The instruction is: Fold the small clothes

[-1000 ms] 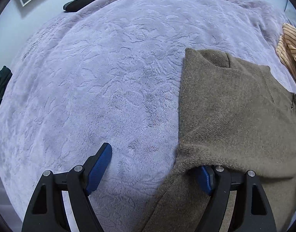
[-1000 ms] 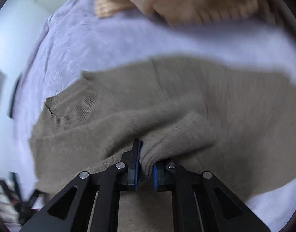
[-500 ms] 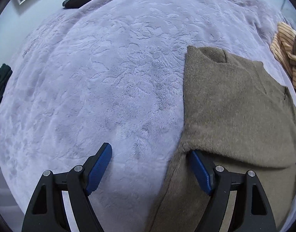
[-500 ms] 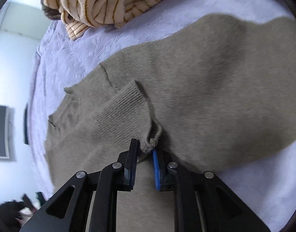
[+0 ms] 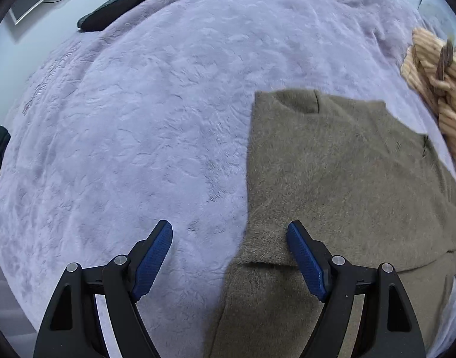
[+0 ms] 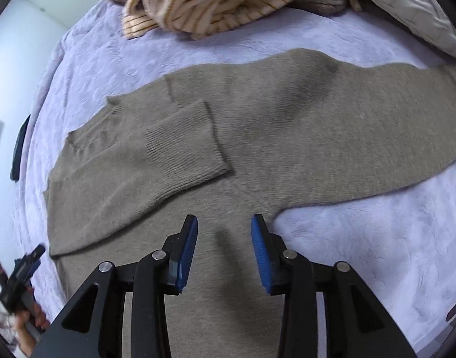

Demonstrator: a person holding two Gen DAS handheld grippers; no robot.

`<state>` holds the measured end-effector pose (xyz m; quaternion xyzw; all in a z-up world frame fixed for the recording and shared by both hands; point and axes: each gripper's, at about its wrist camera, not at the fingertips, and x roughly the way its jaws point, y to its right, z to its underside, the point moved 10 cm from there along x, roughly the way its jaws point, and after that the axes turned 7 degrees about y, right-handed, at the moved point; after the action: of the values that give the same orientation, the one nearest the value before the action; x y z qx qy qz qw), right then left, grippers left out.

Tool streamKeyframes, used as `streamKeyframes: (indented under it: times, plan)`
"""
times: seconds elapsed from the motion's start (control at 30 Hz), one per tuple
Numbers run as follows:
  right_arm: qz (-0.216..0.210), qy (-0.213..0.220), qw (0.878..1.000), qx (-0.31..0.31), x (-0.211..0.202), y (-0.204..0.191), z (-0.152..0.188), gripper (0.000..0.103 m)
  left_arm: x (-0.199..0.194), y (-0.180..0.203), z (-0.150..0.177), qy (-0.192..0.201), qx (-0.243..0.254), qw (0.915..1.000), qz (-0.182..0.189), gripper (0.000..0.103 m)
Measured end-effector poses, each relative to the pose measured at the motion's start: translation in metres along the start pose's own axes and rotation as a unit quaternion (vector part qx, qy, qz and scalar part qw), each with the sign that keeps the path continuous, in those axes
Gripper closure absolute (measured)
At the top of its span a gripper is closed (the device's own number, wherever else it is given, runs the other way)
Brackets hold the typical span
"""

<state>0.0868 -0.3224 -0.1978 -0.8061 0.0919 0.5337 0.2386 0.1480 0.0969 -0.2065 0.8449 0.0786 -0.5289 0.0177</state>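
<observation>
While the sweater (image 6: pixel 287 137) lies flat on the blanket (image 5: pixel 138 119), I see one sleeve (image 6: pixel 156 161) folded across its chest, the ribbed cuff resting near the middle of the body; the other sleeve stretches out toward the right edge of my right wrist view. My right gripper (image 6: pixel 224 226) hovers over the lower body of the sweater, just below that cuff; its jaws have just been opening and now stand apart with nothing between the blue pads, the knit lying untouched beneath them. My left gripper (image 5: pixel 230 232) hangs over the sweater's folded side edge, jaws spread wide and released: one pad is above the bare blanket, the other above the knit, neither pinching any cloth. Beyond the sweater's collar a striped garment (image 6: pixel 210 3) lies heaped, and beside it a pale pillow (image 6: pixel 406 9). On the blanket's far side I see a dark flat object (image 5: pixel 120 7), too small to identify.
</observation>
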Motion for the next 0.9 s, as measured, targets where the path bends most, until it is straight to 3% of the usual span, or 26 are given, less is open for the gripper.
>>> streamKeyframes:
  times: [0.07,0.13,0.17,0.23,0.37,0.47,0.7,0.9]
  plan:
    - [-0.006,0.001,1.0,-0.018,0.0,-0.013,-0.001,0.062,0.014,0.001,0.016,-0.019,0.015,0.9997,-0.01,0.022]
    - [-0.016,-0.001,1.0,-0.023,0.005,-0.023,-0.002,0.057,0.015,-0.001,0.028,-0.012,0.013,0.9998,-0.003,0.021]
    - [-0.018,-0.003,1.0,-0.022,0.005,-0.024,0.001,0.051,0.013,-0.005,0.033,-0.014,0.009,0.9998,-0.005,0.014]
    - [-0.019,-0.009,1.0,-0.019,0.006,-0.022,0.007,0.051,0.011,-0.014,0.043,-0.038,0.01,0.999,-0.02,0.013]
    - [-0.017,-0.024,1.0,-0.002,0.001,-0.006,0.025,0.051,0.0,-0.019,0.049,-0.047,0.007,0.9986,-0.022,0.013]
    - [-0.022,-0.029,0.999,0.018,-0.002,0.004,0.03,0.051,-0.01,-0.007,0.052,-0.055,0.02,0.9982,-0.006,0.013]
    - [-0.041,-0.022,0.997,0.067,-0.014,0.033,0.028,0.05,-0.033,0.065,0.07,-0.079,0.053,0.9929,0.072,0.013]
    - [-0.034,0.017,0.987,0.158,-0.03,0.104,0.011,0.05,-0.047,0.147,0.082,-0.086,0.099,0.9838,0.122,0.013]
